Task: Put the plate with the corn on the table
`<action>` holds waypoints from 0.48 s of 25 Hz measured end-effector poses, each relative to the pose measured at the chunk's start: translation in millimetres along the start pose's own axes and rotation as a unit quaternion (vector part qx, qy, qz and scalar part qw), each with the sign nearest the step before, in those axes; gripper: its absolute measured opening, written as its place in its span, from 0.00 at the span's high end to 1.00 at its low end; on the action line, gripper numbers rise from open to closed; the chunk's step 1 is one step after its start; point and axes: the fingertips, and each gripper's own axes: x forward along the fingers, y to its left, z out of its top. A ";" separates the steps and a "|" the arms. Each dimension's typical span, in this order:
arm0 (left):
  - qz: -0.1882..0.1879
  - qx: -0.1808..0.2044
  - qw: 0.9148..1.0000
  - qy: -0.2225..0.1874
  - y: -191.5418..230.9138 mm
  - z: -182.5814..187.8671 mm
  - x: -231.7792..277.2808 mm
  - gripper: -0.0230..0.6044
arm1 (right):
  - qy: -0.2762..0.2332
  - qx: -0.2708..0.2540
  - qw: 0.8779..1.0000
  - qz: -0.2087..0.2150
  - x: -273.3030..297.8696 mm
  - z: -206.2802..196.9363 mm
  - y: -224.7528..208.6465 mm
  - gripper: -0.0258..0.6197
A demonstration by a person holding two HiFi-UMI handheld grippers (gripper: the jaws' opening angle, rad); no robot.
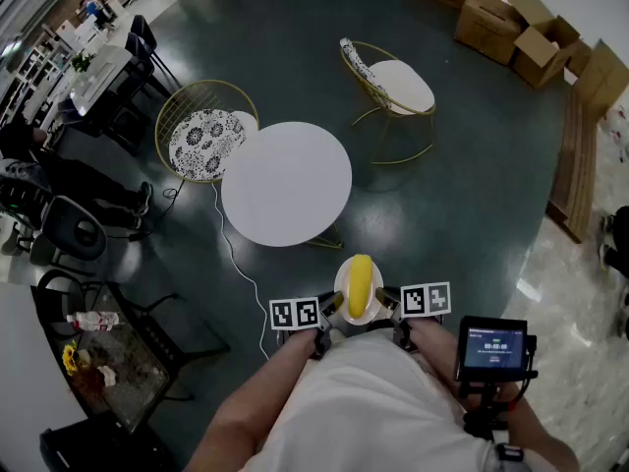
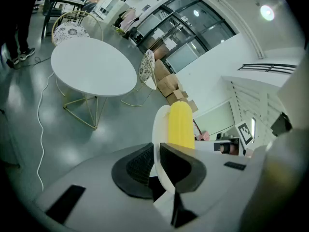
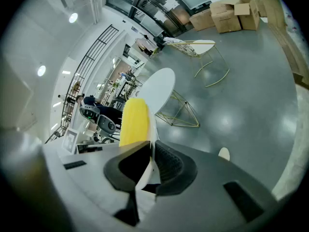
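A small white plate (image 1: 346, 303) carrying a yellow corn cob (image 1: 361, 284) is held in the air close to my body, between both grippers. My left gripper (image 1: 334, 308) is shut on the plate's left rim (image 2: 158, 129), and my right gripper (image 1: 387, 303) is shut on its right rim (image 3: 152, 129). The corn (image 2: 180, 124) (image 3: 134, 121) lies lengthwise on the plate. The round white table (image 1: 286, 182) stands ahead of me on thin gold legs, its top bare; it also shows as the table (image 2: 91, 66) (image 3: 157, 91) in both gripper views.
Two gold wire chairs (image 1: 204, 133) (image 1: 391, 85) stand beside the table. A white cable (image 1: 236, 264) runs across the dark floor toward me. Cardboard boxes (image 1: 511, 23) sit far right, and a dark rack with bottles (image 1: 98, 347) stands at my left.
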 end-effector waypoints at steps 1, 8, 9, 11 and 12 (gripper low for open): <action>0.001 0.002 1.000 -0.003 -0.6 -3.9 -5.3 0.89 | -0.002 0.010 1.000 0.002 -0.5 -6.1 1.9 0.90; -0.012 0.010 0.999 -0.034 8.0 -48.0 -74.0 0.90 | -0.020 0.039 0.999 0.019 5.8 -72.4 45.1 0.90; -0.013 0.012 0.999 -0.038 10.8 -53.0 -81.8 0.90 | -0.024 0.040 0.999 0.020 7.4 -79.6 51.1 0.90; -0.013 0.014 0.999 -0.042 15.9 -61.9 -93.6 0.90 | -0.029 0.042 0.998 0.020 9.7 -92.8 59.8 0.90; -0.013 0.015 0.999 -0.043 18.0 -66.0 -98.4 0.90 | -0.032 0.042 0.998 0.018 10.4 -98.9 63.4 0.90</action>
